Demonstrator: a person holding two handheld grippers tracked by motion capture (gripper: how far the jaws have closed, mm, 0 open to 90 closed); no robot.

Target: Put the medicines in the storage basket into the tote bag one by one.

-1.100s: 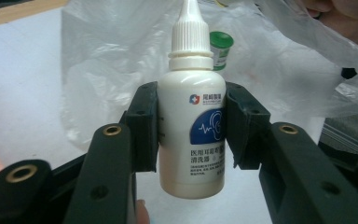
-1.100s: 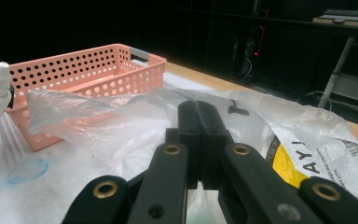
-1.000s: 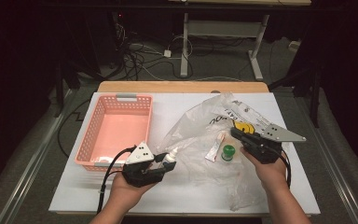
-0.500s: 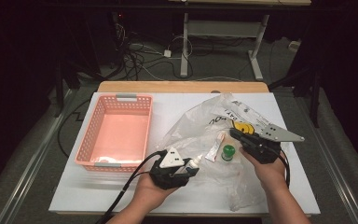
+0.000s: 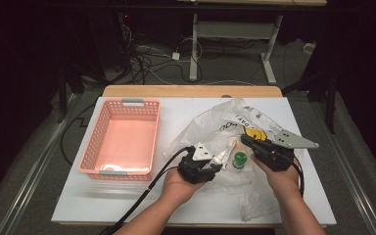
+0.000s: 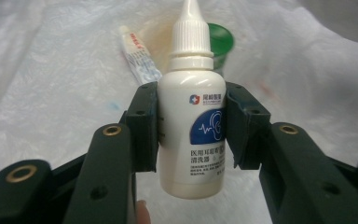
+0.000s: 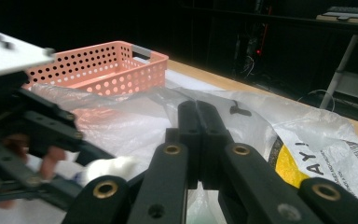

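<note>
My left gripper is shut on a white dropper bottle with a blue label, which it holds by the body over the clear plastic bag. Just beyond the bottle's tip, a green cap and a small white tube lie on the bag. My right gripper sits at the bag's right side. Its jaws are pressed together, and the bag's film is gathered at their tips.
A pink perforated basket stands at the table's left on the white board. The bag's printed yellow and white part spreads to the back right. Cables trail off the front edge.
My left hand has carried the bottle rightward, from beside the basket to over the bag near the green cap. The right gripper has stayed put.
</note>
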